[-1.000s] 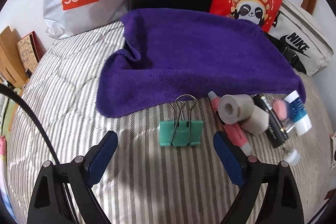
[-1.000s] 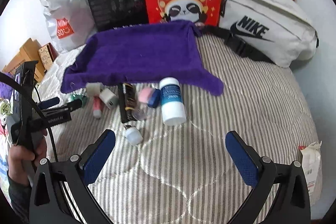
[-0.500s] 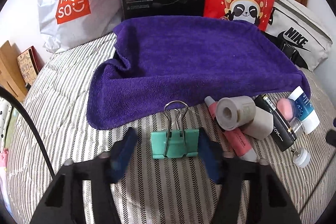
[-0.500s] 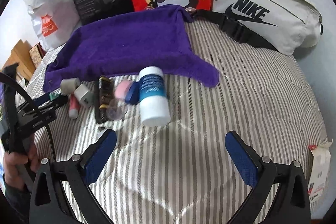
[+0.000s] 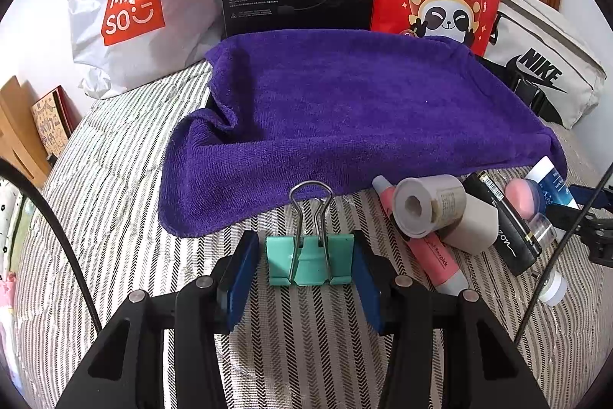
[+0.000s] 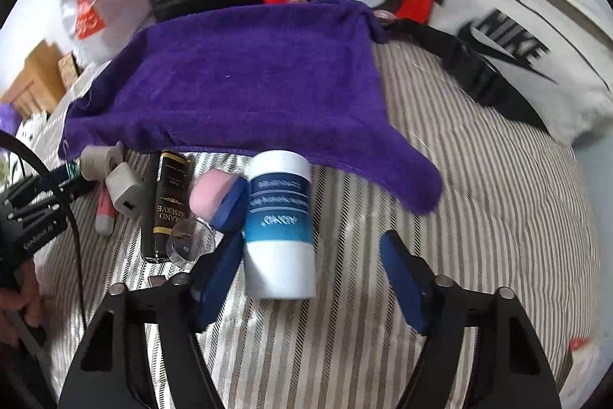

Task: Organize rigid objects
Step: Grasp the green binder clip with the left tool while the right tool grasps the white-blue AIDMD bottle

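Only the left view shows the left hand-held gripper [image 5: 304, 265] nearly closed around the green binder clip [image 5: 309, 258]. The right hand-held gripper [image 6: 310, 255] stands half-open around the white-blue bottle [image 6: 279, 223] on the striped bed [image 6: 479, 202], near the purple towel [image 6: 249, 75].

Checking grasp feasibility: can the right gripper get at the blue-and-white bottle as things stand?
Probably yes. The right gripper is open with the blue-and-white bottle lying between its fingers; the pink puff crowds the left side.
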